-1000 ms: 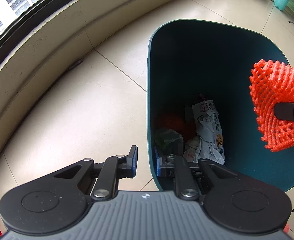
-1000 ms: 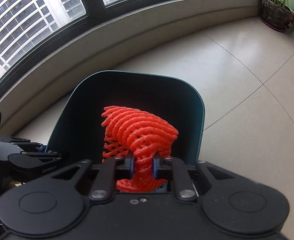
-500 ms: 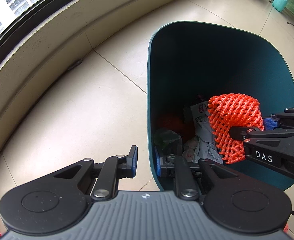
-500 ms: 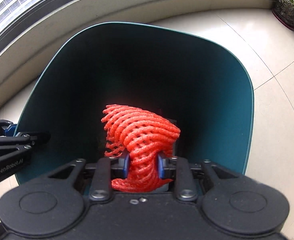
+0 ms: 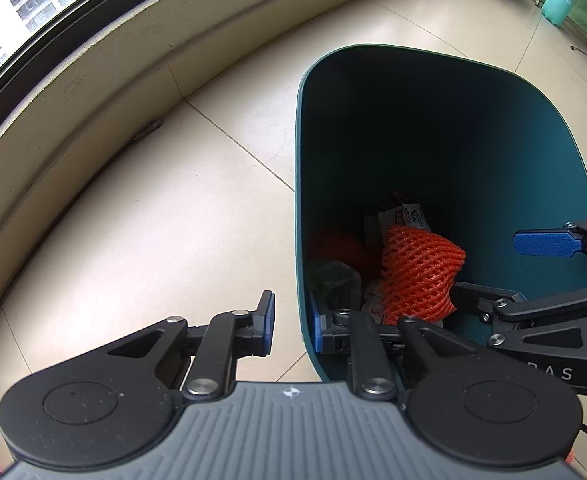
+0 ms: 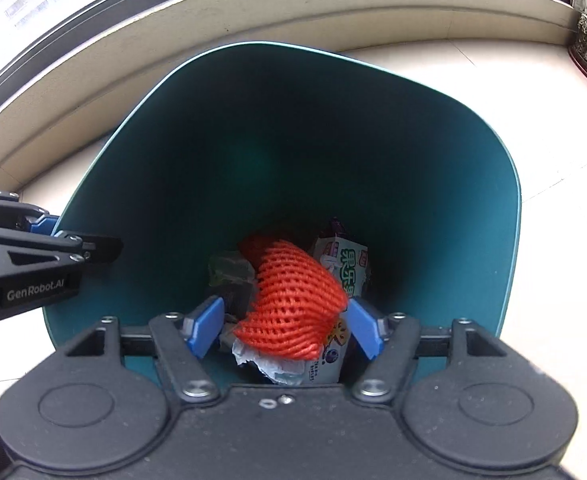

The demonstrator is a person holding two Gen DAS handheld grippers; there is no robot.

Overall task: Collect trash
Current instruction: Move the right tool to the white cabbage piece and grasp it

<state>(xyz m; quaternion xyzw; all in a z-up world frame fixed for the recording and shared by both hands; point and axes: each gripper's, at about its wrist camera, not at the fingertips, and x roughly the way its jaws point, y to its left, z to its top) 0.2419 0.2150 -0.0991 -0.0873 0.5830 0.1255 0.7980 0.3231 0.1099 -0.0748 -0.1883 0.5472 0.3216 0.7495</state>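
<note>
- The left tool (image 5: 292, 326) pinched the near left wall of the teal trash bin (image 5: 493, 128), one pad on each side.
- The orange foam fruit net (image 6: 293, 304) lay on wrappers deep inside the bin.
- The right tool (image 6: 283, 330) hung above it, jaws opening and clear of the net.

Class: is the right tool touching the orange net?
Cannot tell. The right tool's jaws are opening around the orange net; in both views its edge meets a finger.
</note>
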